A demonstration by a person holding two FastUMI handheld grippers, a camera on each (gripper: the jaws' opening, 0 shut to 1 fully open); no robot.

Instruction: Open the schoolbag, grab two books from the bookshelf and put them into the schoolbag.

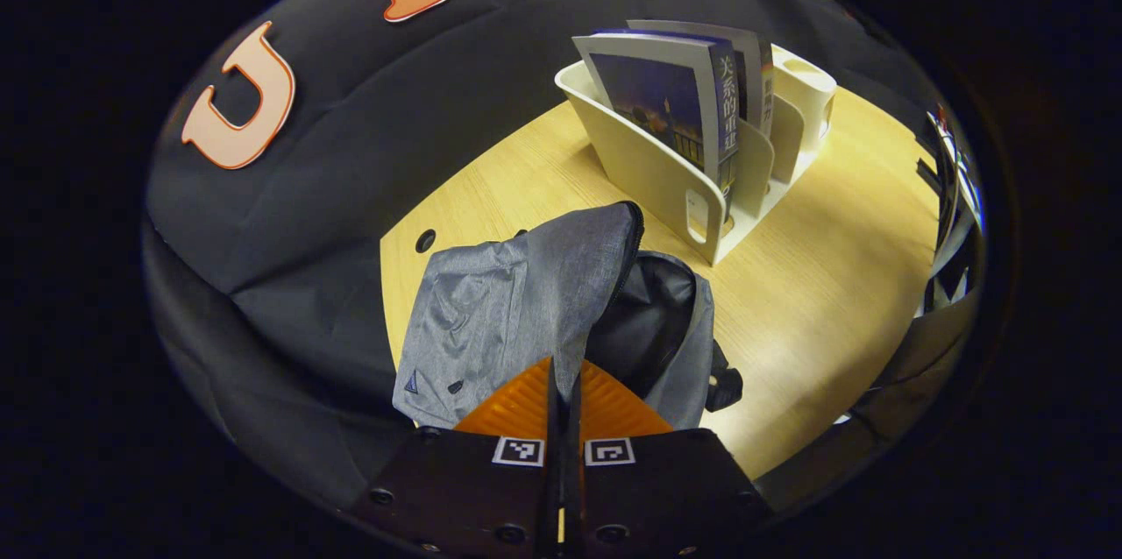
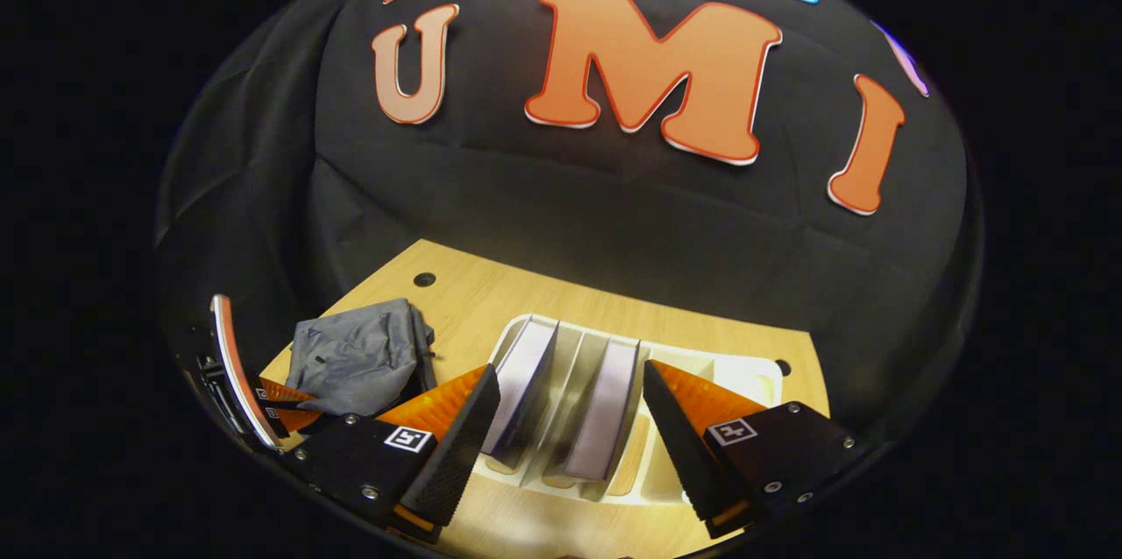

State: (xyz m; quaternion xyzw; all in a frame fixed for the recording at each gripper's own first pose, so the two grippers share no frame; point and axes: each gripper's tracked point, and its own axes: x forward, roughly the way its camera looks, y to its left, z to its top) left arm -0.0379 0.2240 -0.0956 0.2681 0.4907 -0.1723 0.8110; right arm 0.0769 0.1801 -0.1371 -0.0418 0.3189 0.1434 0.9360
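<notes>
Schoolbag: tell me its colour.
Grey schoolbag with a black lining; clearest in the left gripper view.

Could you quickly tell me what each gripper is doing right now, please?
Left gripper: shut on the schoolbag flap.
Right gripper: open above the books, holding nothing.

place: recording booth
evidence: black cloth wall (image 2: 614,217), light wooden desk (image 1: 815,296), white bookshelf (image 1: 666,173)

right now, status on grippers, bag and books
Left gripper shut on grey fabric schoolbag, bag open. Right gripper open over two upright books in white shelf.
</notes>
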